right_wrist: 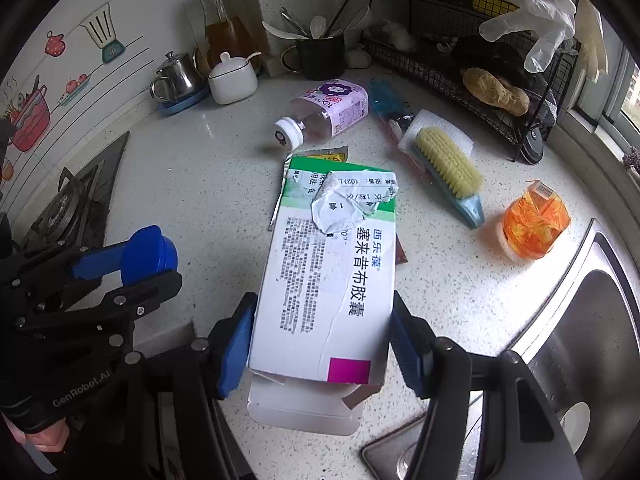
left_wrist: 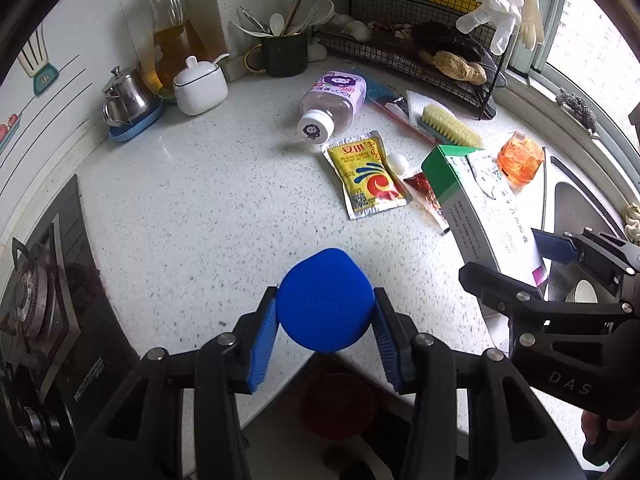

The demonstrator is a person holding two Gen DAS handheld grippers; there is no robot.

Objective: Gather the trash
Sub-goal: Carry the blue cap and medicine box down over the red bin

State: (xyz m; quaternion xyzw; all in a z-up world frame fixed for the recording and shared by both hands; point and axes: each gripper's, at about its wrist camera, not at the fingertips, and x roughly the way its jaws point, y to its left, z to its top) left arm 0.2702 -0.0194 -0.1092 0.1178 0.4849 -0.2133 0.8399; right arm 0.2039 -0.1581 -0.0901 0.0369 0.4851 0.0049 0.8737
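Observation:
My left gripper (left_wrist: 325,312) is shut on a blue plastic cap (left_wrist: 326,300) and holds it above the counter's front edge; it also shows in the right wrist view (right_wrist: 148,254). My right gripper (right_wrist: 322,334) is shut on a torn white and green medicine box (right_wrist: 328,276), also seen in the left wrist view (left_wrist: 476,208). On the counter lie a yellow sachet (left_wrist: 366,174), a lying purple-labelled bottle (left_wrist: 334,100), a red wrapper (left_wrist: 426,194) and an orange plastic cup (right_wrist: 534,224).
A scrub brush (right_wrist: 448,168) lies near a wire rack (right_wrist: 480,76). A steel sink (right_wrist: 580,344) is at right, a gas stove (left_wrist: 36,300) at left. A teapot (left_wrist: 126,98), a sugar pot (left_wrist: 200,84) and a utensil mug (left_wrist: 284,54) stand at the back.

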